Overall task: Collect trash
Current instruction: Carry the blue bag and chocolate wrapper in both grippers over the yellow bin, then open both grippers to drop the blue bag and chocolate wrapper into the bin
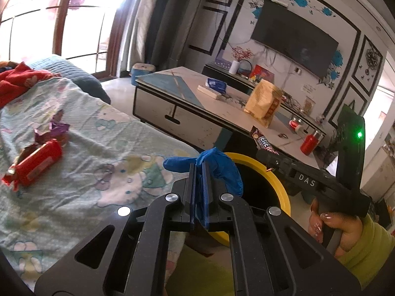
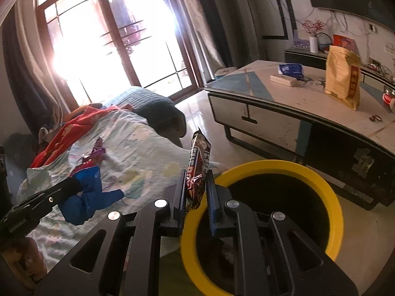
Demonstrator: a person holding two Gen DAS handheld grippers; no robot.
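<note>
The bed (image 1: 74, 172), spread with a pale cartoon-print sheet, fills the space left of the left gripper's fingers. The table (image 2: 284, 113) stands ahead and to the right of the right gripper's fingers, carrying a tan snack bag (image 2: 342, 76). A yellow-rimmed bin (image 2: 328, 192) with a dark inside sits on the floor directly under and just ahead of the right gripper's fingers, and just right of the left gripper's fingers in the left wrist view.

The left gripper (image 1: 198, 170) has its fingers pressed together on a crumpled blue glove (image 1: 222, 170), which bulges out beyond the fingertips, right beside the bin's rim. The right gripper (image 2: 196, 180) has its fingers clamped on a brown candy wrapper (image 2: 199, 165), which stands upright between them and pokes above the fingertips, at the bin's near-left rim.

On the bed, well left of the left gripper's fingers, lie a red wrapper (image 1: 37, 165) and, just beyond it, a purple foil wrapper (image 1: 55, 128).
</note>
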